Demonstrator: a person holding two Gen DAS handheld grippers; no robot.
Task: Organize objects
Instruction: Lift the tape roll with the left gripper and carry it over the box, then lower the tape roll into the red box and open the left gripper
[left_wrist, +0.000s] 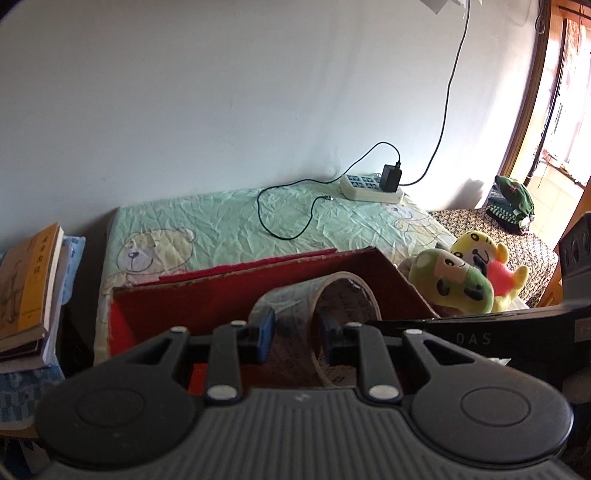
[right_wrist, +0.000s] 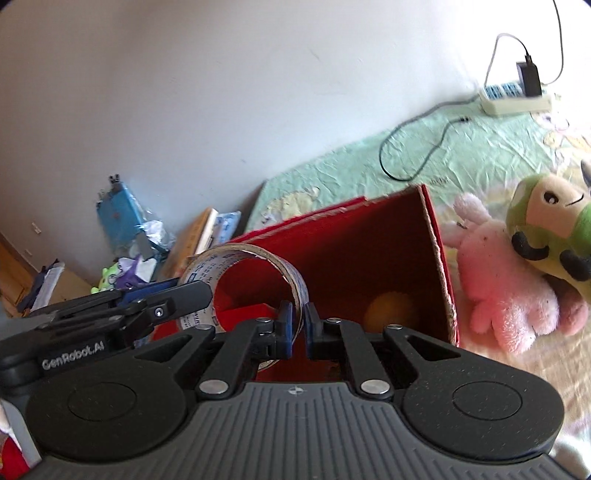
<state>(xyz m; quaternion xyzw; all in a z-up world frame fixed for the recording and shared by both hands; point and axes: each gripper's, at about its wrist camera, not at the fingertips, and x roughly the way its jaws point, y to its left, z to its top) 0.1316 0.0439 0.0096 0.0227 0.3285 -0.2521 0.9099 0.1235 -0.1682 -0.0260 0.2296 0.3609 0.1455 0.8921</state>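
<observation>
Here, one tape roll (right_wrist: 255, 280), two grippers.

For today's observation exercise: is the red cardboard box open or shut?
Open. The red box has no lid over it; its red inside walls show, with the tape roll held above it.

Cardboard box (right_wrist: 369, 240) (red-lined), crinkled bedsheet (left_wrist: 229, 218)

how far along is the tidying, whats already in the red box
Done: a yellow round object lies in the red box. In hand: both the left gripper and right gripper grip the tape roll over it. Left: the green plush and pink plush outside.
</observation>
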